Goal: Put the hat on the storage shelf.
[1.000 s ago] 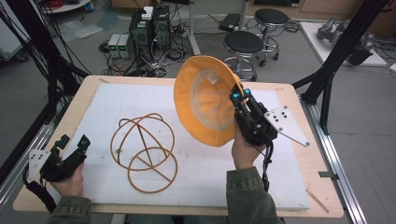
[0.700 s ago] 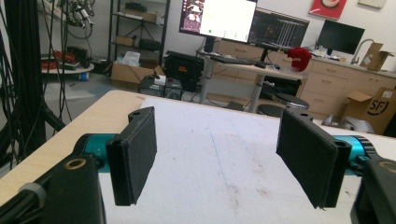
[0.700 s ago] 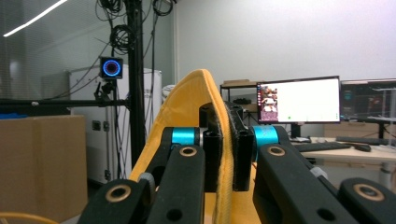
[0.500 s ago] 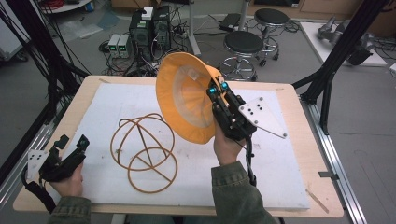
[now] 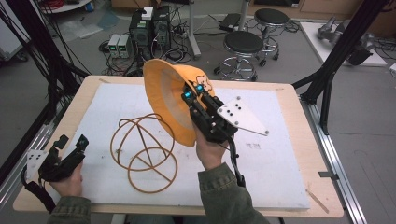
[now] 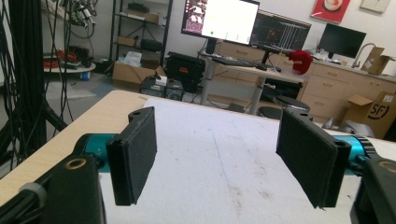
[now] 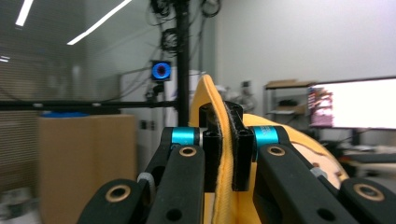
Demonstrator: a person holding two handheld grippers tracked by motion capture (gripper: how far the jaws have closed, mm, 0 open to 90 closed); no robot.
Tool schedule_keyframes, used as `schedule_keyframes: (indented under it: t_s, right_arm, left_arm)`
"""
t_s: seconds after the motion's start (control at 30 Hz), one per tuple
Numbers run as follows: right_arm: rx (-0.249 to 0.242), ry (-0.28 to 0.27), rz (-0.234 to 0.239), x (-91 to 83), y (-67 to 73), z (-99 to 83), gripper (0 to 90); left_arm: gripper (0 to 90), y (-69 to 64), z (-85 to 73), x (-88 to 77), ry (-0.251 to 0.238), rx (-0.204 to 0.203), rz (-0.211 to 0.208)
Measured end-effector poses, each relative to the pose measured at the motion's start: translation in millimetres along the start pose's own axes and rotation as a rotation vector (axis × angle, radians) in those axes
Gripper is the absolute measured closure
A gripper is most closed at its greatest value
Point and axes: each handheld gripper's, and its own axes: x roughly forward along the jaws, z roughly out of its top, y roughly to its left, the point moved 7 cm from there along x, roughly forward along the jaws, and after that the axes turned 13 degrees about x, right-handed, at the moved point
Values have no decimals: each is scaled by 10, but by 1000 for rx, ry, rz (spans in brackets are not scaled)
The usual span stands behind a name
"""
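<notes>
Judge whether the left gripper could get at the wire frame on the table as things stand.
Probably yes: the left gripper is open and holds nothing, and bare white mat lies between it and the wire frame.

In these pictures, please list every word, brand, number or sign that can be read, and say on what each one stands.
"SF": on the cardboard box at the right edge of the left gripper view.
Bright monitor: text too small to read.
Red poster: too blurred to read.
Orange hat: a small cartoon drawing, no legible words.
Second screen in the right gripper view: blurred, unreadable.

Even indoor light, slightly soft focus
</notes>
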Motion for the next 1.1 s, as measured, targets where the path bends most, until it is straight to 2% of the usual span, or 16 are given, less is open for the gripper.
schedule_keyframes:
  t_s: [0.17, 0.37, 0.67, 0.93, 1.1]
  right_arm:
    - [13, 49, 63, 59, 154, -94, 862]
    - [19, 78, 129, 91, 360, -148, 861]
    - [13, 99, 181, 95, 565, -227, 860]
    - [11, 125, 214, 80, 677, -271, 857]
    - [27, 177, 255, 84, 785, -356, 847]
  left_arm:
    - [290, 6, 4, 2, -5, -3, 2]
    - [290, 20, 3, 2, -5, -11, 5]
    - [290, 34, 5, 1, -7, -12, 9]
    - [291, 33, 5, 3, -7, -12, 8]
    - [290, 34, 4, 4, -6, -13, 8]
